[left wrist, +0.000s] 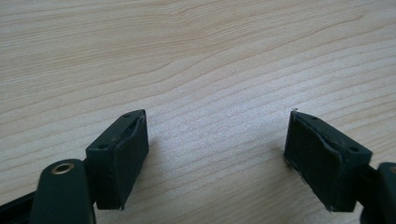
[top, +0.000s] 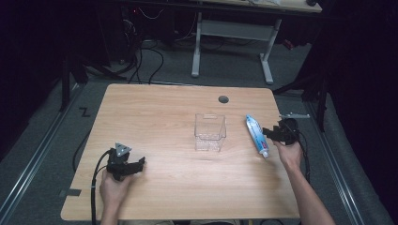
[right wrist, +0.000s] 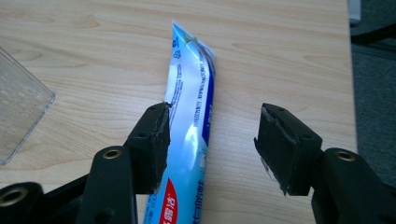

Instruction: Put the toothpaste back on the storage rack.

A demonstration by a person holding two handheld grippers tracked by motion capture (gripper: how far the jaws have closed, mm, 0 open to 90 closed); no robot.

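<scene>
A blue and white toothpaste tube (top: pixel 256 135) lies flat on the wooden table (top: pixel 164 112), right of the middle, its cap toward the person. My right gripper (top: pixel 271 133) hovers just right of it, open. In the right gripper view the toothpaste tube (right wrist: pixel 191 121) runs up between the jaws close to the left pad (right wrist: pixel 156 144), and the right pad stands well apart from it. A clear plastic box (top: pixel 210 132) stands upright at the table's middle. My left gripper (top: pixel 141 163) rests low over bare wood at the front left, open with nothing between its pads (left wrist: pixel 122 154).
A round cable hole (top: pixel 223 99) sits near the table's far edge. The table's right edge (right wrist: pixel 351 70) runs close beside the right gripper, with grey floor past it. A corner of the clear box (right wrist: pixel 18 112) shows left of the tube. Another desk's white legs (top: pixel 197 42) stand behind.
</scene>
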